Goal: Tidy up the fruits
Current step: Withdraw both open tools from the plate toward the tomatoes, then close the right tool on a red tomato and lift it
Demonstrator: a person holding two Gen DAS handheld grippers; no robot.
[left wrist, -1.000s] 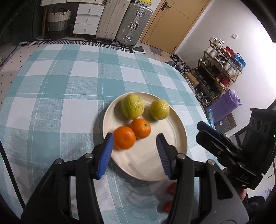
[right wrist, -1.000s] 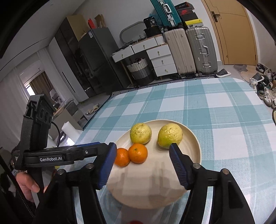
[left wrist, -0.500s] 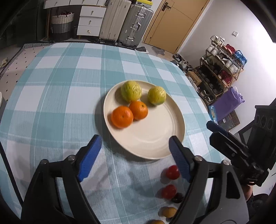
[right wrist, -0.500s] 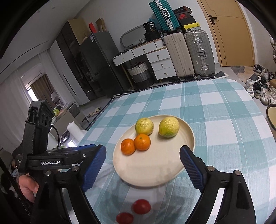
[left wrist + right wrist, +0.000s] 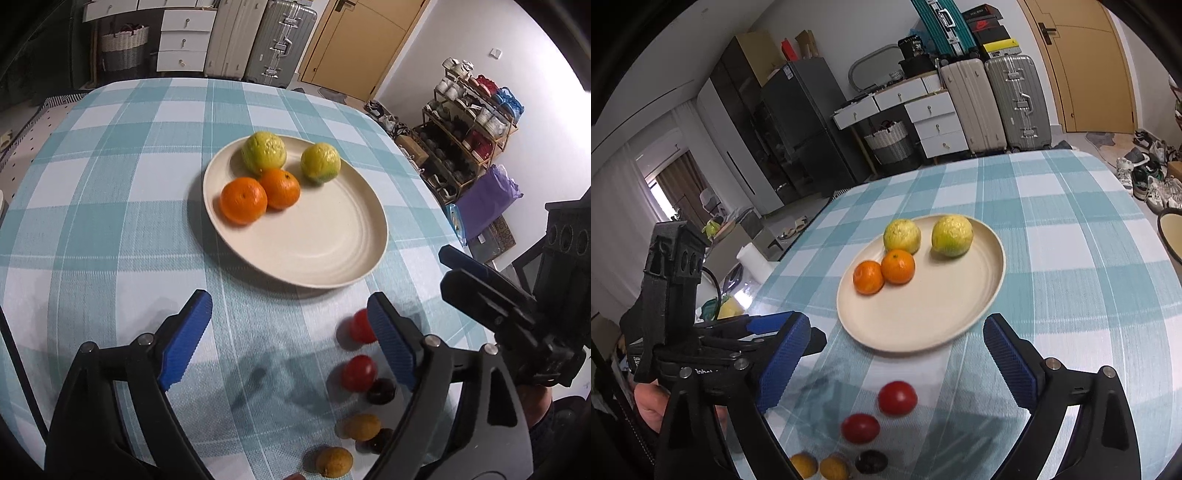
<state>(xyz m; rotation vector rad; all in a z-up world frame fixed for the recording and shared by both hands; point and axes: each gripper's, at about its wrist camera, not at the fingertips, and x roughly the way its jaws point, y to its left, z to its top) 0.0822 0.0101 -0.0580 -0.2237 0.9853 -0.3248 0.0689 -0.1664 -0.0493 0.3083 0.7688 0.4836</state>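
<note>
A cream plate on the checked tablecloth holds two oranges and two yellow-green fruits. Two red cherry tomatoes, dark small fruits and small brown-yellow fruits lie on the cloth near me. My left gripper is open and empty, short of the plate. My right gripper is open and empty above the tomatoes.
The table edge curves away on the right. Suitcases, drawers and a shoe rack stand beyond the table. A bowl rim shows at the right edge of the right wrist view.
Both grippers have pulled back from the plate and opened wider. The small fruits on the near cloth have come into view.
</note>
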